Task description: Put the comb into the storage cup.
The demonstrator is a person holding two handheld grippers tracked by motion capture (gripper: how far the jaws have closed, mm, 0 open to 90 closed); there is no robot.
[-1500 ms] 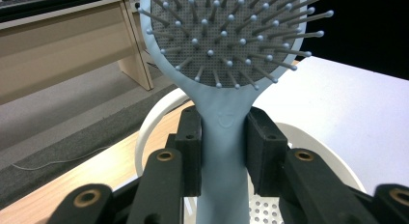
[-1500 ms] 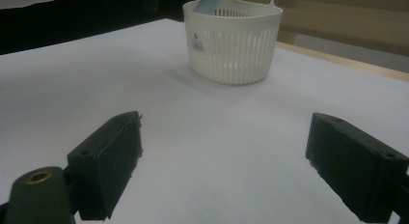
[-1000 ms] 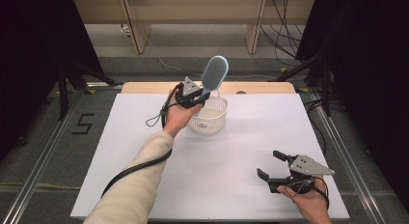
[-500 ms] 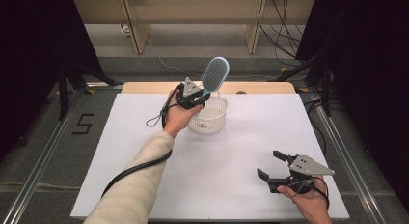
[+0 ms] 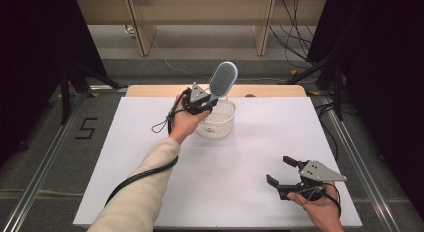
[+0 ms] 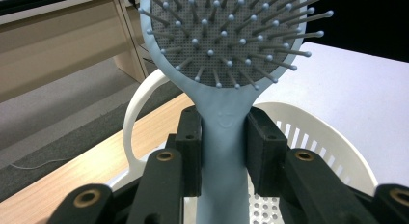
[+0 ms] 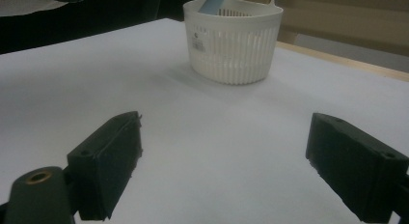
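Observation:
A light blue hairbrush (image 5: 223,78) stands upright over a white slotted basket (image 5: 219,123) at the back middle of the table. My left gripper (image 5: 207,103) is shut on the brush's handle (image 6: 223,137), its black pads (image 6: 189,151) pressing both sides, the bristled head (image 6: 226,35) rising above. The handle's lower end dips into the basket (image 6: 308,132). My right gripper (image 5: 281,171) rests low at the front right, jaws wide apart with nothing between them. In the right gripper view the basket (image 7: 234,38) stands well ahead of the right gripper (image 7: 224,159).
A white sheet (image 5: 150,157) covers the table, with a wooden strip (image 5: 150,90) showing at its far edge. A black cable (image 5: 137,176) trails from the left gripper along the sleeve. Beyond the table are wooden furniture legs (image 5: 140,32) and floor cables.

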